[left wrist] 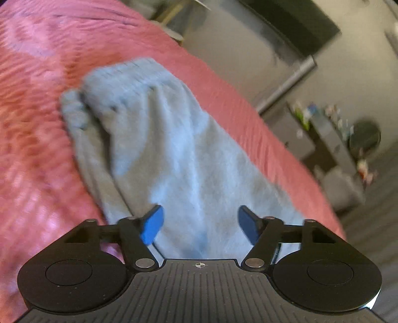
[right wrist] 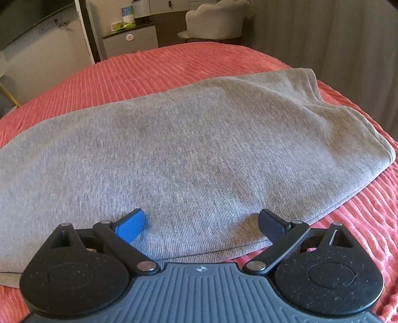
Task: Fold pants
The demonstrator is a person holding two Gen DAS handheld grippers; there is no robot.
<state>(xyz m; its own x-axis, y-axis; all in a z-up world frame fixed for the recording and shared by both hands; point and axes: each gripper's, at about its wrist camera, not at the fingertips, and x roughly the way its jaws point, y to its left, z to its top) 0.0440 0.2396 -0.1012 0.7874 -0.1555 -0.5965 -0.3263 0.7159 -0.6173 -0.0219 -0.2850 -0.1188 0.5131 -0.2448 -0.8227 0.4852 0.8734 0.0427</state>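
Observation:
Grey pants (left wrist: 159, 149) lie on a coral ribbed bedspread (left wrist: 37, 124); the left wrist view is blurred. There the waistband end is bunched at the far end, and the cloth runs toward my left gripper (left wrist: 201, 223), whose blue pads (left wrist: 152, 227) stand apart above the fabric with nothing pinched. In the right wrist view the pants (right wrist: 186, 149) lie doubled over, broad and mostly flat, their folded edge at the right. My right gripper (right wrist: 201, 224) hangs wide open over the near hem, pads clear of the cloth.
The bedspread (right wrist: 149, 67) ends at the far side, where a white dresser (right wrist: 130, 41) and a pale armchair (right wrist: 215, 21) stand. A shelf with small items (left wrist: 330, 129) stands off the bed edge in the left wrist view. A curtain (right wrist: 348, 37) hangs at the right.

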